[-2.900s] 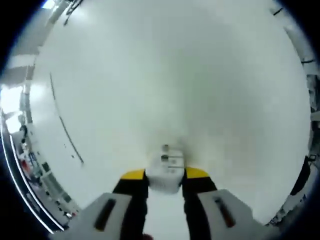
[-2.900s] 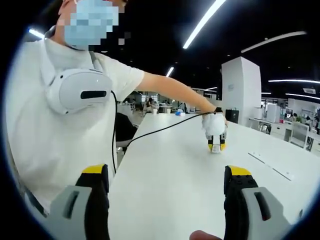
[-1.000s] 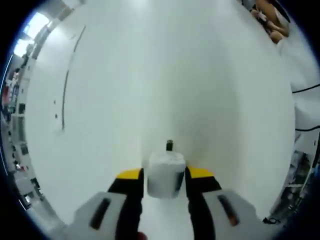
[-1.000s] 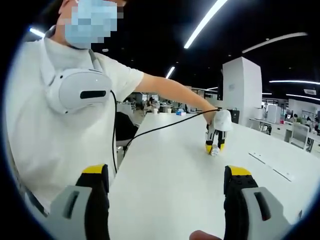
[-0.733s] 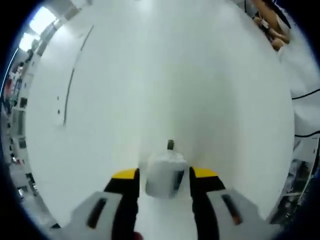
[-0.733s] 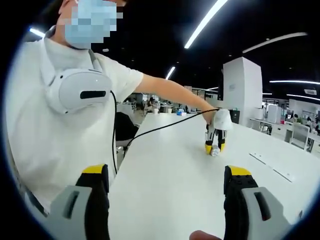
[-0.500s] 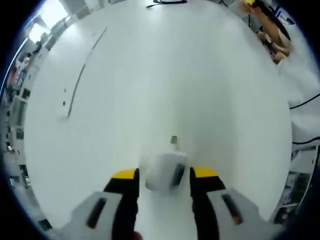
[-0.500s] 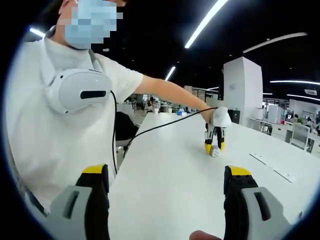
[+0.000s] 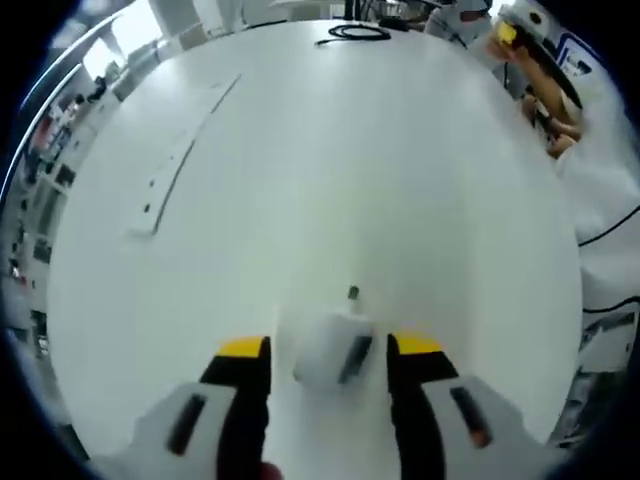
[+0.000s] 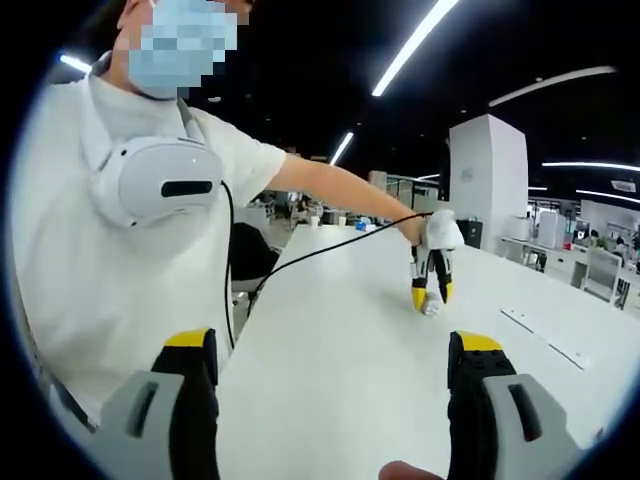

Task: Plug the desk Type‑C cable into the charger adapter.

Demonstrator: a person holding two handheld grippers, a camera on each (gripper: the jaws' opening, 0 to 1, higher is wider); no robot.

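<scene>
Left gripper view looks down along the left tongs, which are closed snug on a small white charger adapter; its sides touch both yellow-tipped jaws and a little dark plug bit pokes out the far end. Below it is the white counter, with a thin pale strip off to the left and a coiled black cable way at the far edge, well apart from the adapter. Right gripper view has the right tongs spread wide with nothing between the jaws, just hanging over the near end of the counter. Further out there, the person's arm reaches across, holding the left tongs pointed down at the counter, with a black cord trailing back toward their white shirt.
</scene>
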